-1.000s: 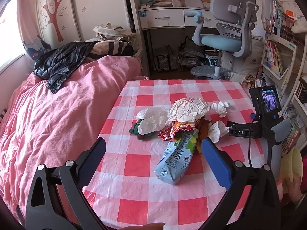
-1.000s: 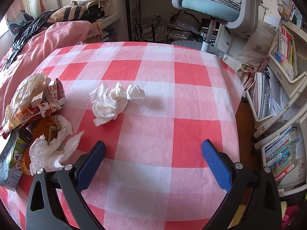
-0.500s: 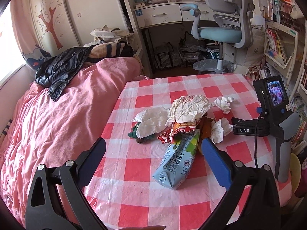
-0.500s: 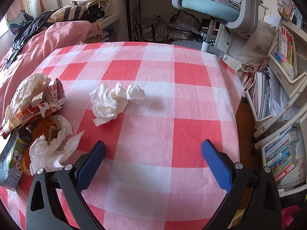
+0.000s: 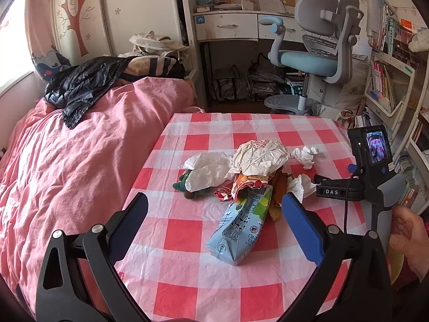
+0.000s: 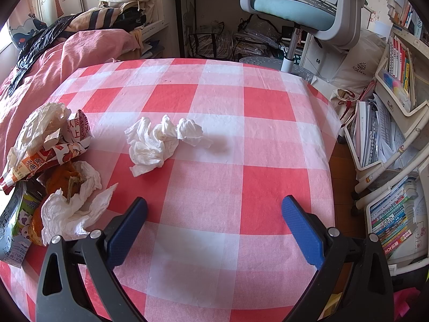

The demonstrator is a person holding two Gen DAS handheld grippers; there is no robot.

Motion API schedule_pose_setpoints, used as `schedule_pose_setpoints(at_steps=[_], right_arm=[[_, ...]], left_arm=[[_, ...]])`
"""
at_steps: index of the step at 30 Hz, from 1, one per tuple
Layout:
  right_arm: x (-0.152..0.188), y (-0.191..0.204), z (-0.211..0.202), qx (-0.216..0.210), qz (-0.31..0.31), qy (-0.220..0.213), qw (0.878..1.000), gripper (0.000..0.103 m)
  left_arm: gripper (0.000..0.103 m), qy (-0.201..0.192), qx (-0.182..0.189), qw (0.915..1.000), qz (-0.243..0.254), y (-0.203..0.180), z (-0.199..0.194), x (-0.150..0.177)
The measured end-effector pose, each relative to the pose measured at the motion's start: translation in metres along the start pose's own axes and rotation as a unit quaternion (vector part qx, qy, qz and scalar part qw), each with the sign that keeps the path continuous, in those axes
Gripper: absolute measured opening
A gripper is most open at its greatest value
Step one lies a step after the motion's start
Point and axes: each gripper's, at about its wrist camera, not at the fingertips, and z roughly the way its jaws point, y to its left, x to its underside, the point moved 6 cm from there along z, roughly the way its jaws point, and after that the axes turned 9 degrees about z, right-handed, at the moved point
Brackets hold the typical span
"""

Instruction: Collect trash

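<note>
A heap of trash lies on the red-and-white checked tablecloth (image 5: 203,265): a light-blue snack bag (image 5: 241,228), crumpled white wrappers (image 5: 257,158), orange peel (image 6: 64,177) and white tissues (image 5: 300,186). A separate wad of tissues (image 6: 161,139) lies mid-table in the right wrist view. My left gripper (image 5: 214,209) hangs open above the near side of the table, the blue bag between and beyond its fingers. My right gripper (image 6: 214,212) is open over bare cloth, with the tissue wad ahead of it. The right gripper's body (image 5: 375,166) shows at the table's right edge.
A bed with a pink cover (image 5: 75,161) and a black bag (image 5: 80,86) adjoins the table's left side. Beyond the table stand a desk (image 5: 233,26) and a grey-blue swivel chair (image 5: 316,51). Shelves of books (image 6: 388,139) crowd the right. A hand (image 5: 407,241) holds the right gripper.
The left gripper has risen and pulled back a little, so the trash heap sits lower and further off. The right gripper's view has not changed.
</note>
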Motion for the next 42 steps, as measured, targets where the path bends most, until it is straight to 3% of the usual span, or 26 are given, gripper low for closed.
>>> schedule_pose_setpoints(at_steps=[7,16,22,26,28,34,42], right_arm=[[0.000,-0.001,0.000,0.000,0.000,0.000,1.000,0.096],[0.010,0.001,-0.019,-0.003,0.009,0.005,1.000,0.096],[-0.003,0.000,-0.102,0.021,0.001,-0.116,0.993,0.096],[0.005,0.011,-0.176,-0.009,-0.003,-0.233,0.972,0.096],[0.018,0.016,-0.197,-0.021,-0.012,-0.270,0.963,0.096],[0.033,0.033,-0.210,-0.056,-0.030,-0.270,0.961,0.096],[0.033,0.055,-0.205,-0.057,-0.068,-0.267,0.960,0.096]], left_arm=[[0.097,-0.007,-0.016,0.9999,0.003,0.014,-0.004,-0.005],[0.097,-0.011,0.000,0.9998,-0.016,0.024,-0.005,-0.007],[0.097,-0.030,-0.007,0.9989,-0.036,0.033,-0.012,-0.007],[0.097,-0.048,-0.012,0.9976,-0.047,0.035,-0.016,-0.005],[0.097,-0.060,-0.026,0.9964,-0.055,0.038,-0.020,-0.004],[0.097,-0.036,-0.008,0.9992,-0.019,0.029,-0.016,-0.004],[0.097,-0.050,0.009,0.9980,-0.037,0.030,-0.021,-0.009]])
